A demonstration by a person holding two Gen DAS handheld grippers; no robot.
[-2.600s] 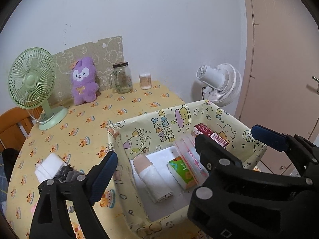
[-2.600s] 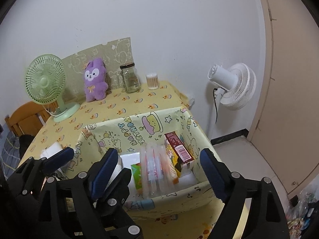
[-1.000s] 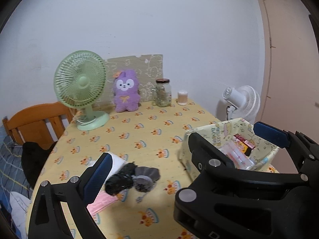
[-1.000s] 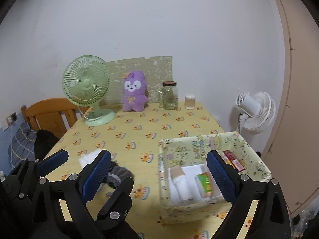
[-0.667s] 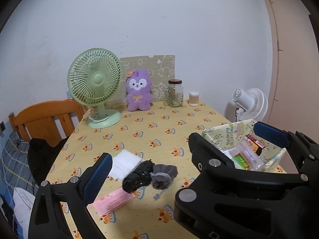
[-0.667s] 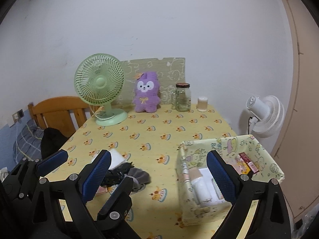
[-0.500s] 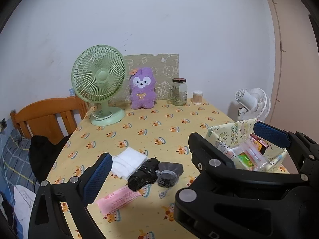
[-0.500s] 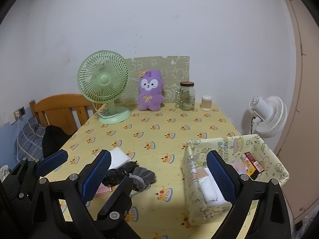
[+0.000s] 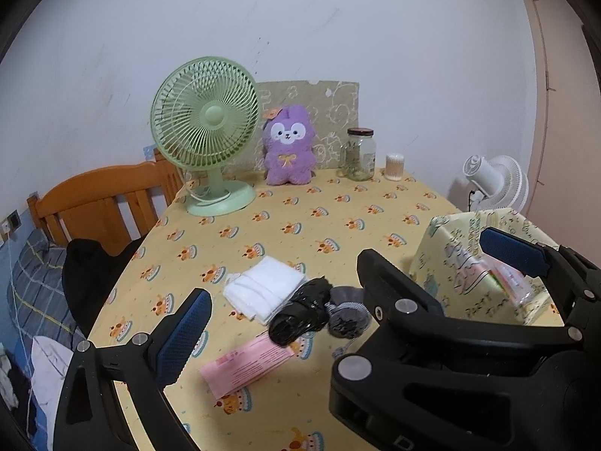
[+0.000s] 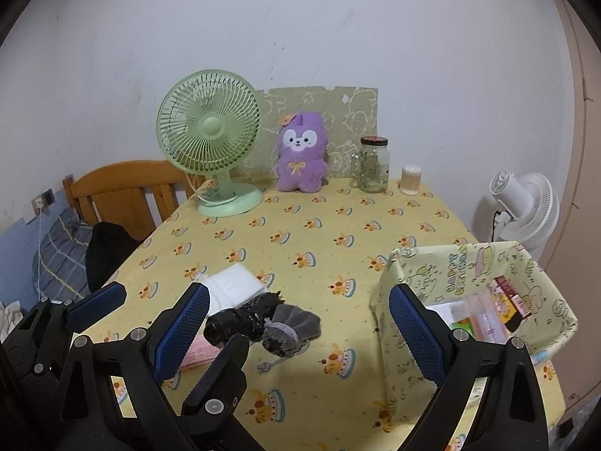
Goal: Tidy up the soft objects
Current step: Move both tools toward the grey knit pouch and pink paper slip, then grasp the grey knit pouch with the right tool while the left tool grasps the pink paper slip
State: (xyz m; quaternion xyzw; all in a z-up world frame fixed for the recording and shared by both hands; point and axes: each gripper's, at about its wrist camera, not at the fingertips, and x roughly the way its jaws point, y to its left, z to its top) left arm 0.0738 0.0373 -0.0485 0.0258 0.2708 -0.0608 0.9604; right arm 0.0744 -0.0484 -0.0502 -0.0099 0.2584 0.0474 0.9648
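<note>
A yellow printed fabric basket [image 10: 420, 278] stands at the table's right and holds several packets; it also shows in the left wrist view [image 9: 443, 248]. Left of it lie a folded white cloth [image 9: 265, 287], a black rolled bundle [image 9: 300, 315], a grey drawstring pouch [image 9: 347, 317] and a pink packet [image 9: 246, 364]. The same pile shows in the right wrist view: cloth [image 10: 234, 285], bundle [image 10: 238, 323], pouch [image 10: 291, 329]. My left gripper [image 9: 345, 282] is open and empty above the pile. My right gripper [image 10: 296, 330] is open and empty, between pile and basket.
At the back of the table stand a green desk fan [image 10: 210, 139], a purple plush toy [image 10: 300, 158], a glass jar [image 10: 372, 165] and a small cotton-swab pot [image 10: 410, 180]. A wooden chair [image 10: 127, 191] is at the left, a white floor fan [image 10: 522, 203] at the right.
Both grippers have pulled back and swung left from over the basket. The view now takes in the whole table and the pile of soft things. Both stay open and empty.
</note>
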